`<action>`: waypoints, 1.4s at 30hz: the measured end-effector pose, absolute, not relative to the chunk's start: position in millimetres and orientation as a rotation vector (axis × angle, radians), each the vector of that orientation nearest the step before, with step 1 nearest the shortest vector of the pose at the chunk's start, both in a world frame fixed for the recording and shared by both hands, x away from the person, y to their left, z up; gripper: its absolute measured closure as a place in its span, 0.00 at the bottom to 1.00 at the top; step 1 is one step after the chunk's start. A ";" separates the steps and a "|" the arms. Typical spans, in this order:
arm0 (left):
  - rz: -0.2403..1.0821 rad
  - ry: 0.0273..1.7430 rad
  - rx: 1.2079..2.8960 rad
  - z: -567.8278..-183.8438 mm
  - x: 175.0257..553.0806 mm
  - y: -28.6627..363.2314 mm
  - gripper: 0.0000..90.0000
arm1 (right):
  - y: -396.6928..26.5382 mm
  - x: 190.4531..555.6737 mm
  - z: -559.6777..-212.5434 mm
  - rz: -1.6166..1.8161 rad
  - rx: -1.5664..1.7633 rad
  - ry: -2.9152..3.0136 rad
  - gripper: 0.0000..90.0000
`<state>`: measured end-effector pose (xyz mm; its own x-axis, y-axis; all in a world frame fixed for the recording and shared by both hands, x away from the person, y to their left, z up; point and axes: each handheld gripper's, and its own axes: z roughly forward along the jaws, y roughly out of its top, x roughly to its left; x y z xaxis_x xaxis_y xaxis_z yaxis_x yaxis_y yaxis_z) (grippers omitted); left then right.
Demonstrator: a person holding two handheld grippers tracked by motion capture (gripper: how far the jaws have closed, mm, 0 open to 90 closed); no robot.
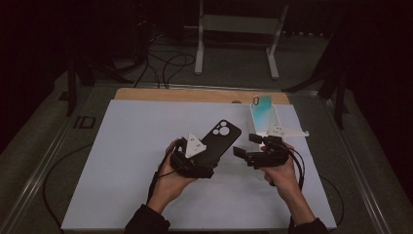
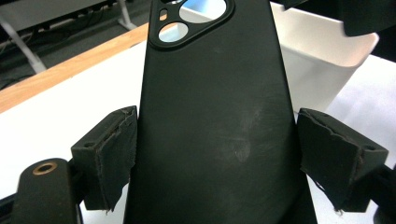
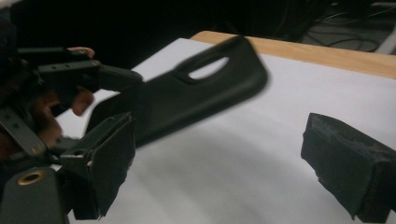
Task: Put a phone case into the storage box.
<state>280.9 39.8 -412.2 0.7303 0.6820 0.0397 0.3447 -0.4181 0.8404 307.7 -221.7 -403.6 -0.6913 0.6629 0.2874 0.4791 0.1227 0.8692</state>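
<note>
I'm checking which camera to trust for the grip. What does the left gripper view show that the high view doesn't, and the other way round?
Left gripper view alone: the two pads pressing the long edges of the black phone case, scuff marks on its back.

High view alone: both hands, the right gripper with nothing between its jaws, a phone in a white stand.

Both: the case in the left gripper, the white mat, the wooden table edge.

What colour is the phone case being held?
Matte black phone case, clearest in the left gripper view.
</note>
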 end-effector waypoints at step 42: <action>0.432 0.724 2.057 -419.9 274.6 22.5 0.19 | -202.4 313.7 -404.7 1.845 1.246 2.355 0.96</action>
<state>274.6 22.5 -419.9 0.7691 0.6384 0.0299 0.3298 -0.4366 0.8370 313.7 -202.4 -404.7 -0.7002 0.5007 0.5089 0.6139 0.0585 0.7872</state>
